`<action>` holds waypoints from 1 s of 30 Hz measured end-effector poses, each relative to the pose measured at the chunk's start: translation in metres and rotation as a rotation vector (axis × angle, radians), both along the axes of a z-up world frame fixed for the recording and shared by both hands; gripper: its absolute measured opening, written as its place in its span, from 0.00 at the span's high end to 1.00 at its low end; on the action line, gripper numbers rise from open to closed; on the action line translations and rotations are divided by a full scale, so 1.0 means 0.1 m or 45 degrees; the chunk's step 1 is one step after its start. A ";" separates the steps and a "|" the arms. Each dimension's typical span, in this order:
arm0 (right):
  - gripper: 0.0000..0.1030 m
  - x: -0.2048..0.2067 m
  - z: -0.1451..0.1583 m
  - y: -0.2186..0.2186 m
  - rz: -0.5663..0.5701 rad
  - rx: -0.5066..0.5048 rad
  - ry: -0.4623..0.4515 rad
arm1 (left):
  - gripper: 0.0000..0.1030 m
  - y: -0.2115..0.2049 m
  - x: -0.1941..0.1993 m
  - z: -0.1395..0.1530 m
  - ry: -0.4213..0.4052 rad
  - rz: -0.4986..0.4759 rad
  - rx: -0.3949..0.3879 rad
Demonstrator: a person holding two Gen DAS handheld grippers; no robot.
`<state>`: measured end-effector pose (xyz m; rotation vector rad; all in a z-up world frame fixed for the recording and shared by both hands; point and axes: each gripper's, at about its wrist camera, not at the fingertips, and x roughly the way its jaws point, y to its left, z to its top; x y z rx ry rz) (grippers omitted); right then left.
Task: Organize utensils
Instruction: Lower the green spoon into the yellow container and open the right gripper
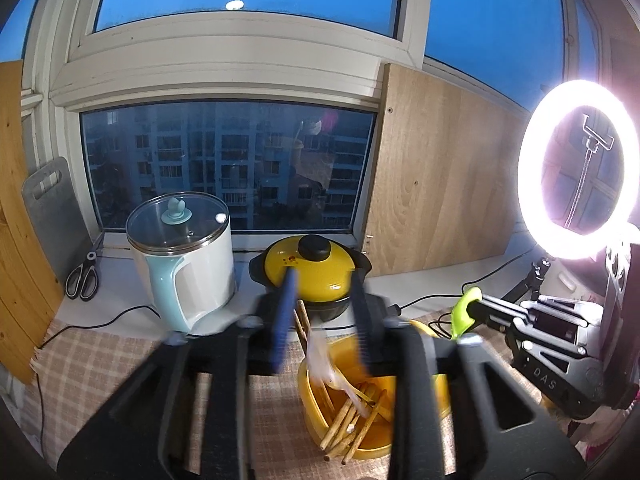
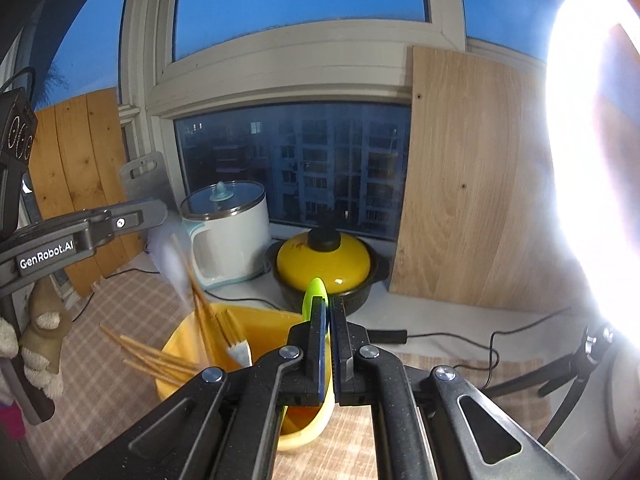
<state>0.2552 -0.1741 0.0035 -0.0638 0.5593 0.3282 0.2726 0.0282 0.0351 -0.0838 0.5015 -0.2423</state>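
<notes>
Left gripper (image 1: 324, 316) parted, chopsticks (image 1: 320, 356) dropping into bin (image 1: 436, 392) at 6 o'clock. Right gripper (image 2: 329, 316) clamps green utensil (image 2: 314, 296). Next: lower it into the bin.

Printed in white on the left gripper (image 2: 80, 236) arm — "GenRobot.AI", last letter cut by glare. Stamped on the right gripper (image 1: 476, 308) body, letters tilted — "DAS". Red marking on yellow pot lid (image 1: 308, 272) too small to read.
</notes>
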 end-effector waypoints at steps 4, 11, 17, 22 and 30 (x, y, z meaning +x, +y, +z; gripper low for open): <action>0.92 -0.07 -0.03 -0.03 0.022 0.006 0.019 | 0.67 -0.01 -0.04 0.02 -0.001 -0.004 -0.001; 0.77 -0.21 -0.06 -0.08 0.044 0.025 0.042 | 0.67 -0.01 -0.14 0.05 0.000 -0.002 -0.003; 0.74 -0.34 -0.06 -0.11 0.046 0.048 0.057 | 0.62 0.01 -0.25 0.07 -0.003 0.001 -0.004; 0.66 -0.46 -0.08 -0.13 0.041 0.060 0.089 | 0.61 0.02 -0.36 0.05 0.003 0.005 -0.001; 0.48 -0.71 -0.08 -0.20 0.026 0.071 0.140 | 0.61 0.04 -0.67 -0.06 0.031 0.007 0.019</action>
